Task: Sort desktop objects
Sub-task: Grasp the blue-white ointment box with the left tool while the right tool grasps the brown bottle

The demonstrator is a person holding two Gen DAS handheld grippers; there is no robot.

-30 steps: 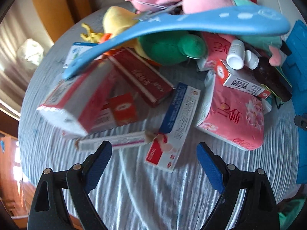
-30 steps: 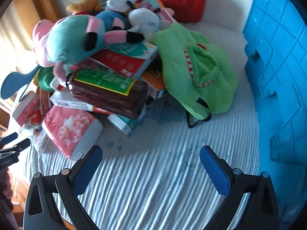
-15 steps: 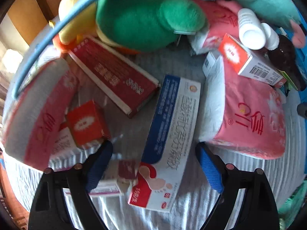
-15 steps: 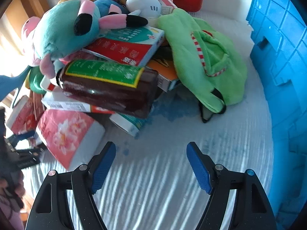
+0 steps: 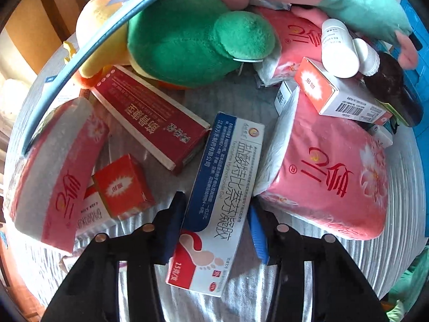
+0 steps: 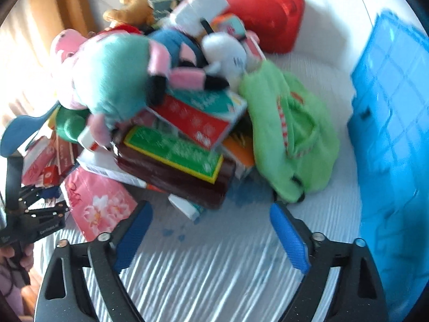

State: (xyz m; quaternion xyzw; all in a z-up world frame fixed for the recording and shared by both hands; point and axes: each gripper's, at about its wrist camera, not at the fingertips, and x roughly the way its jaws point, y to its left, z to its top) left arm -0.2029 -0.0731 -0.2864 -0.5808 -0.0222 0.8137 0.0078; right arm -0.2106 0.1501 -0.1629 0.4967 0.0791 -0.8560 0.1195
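Left gripper [image 5: 217, 230] fingers just closing, now pinching white-and-blue foot cream box [image 5: 222, 187] by long sides, near its low end; narrow grip fits there. Box flat on striped bench [image 5: 396, 255], at 6 o'clock of green plush [image 5: 195, 40], pink tissue pack [image 5: 329, 177] at its 3 o'clock. Right gripper [image 6: 211, 233] fingers spread wide, nothing between, hovers above bare bench. Blue bin [image 6: 394, 134] at its 2 o'clock, likely for sorted things.

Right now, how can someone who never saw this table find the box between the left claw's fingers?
Find the green plush toy. Below it, beside the pink tissue pack, lies the white and blue box. Only it has a red foot drawing.
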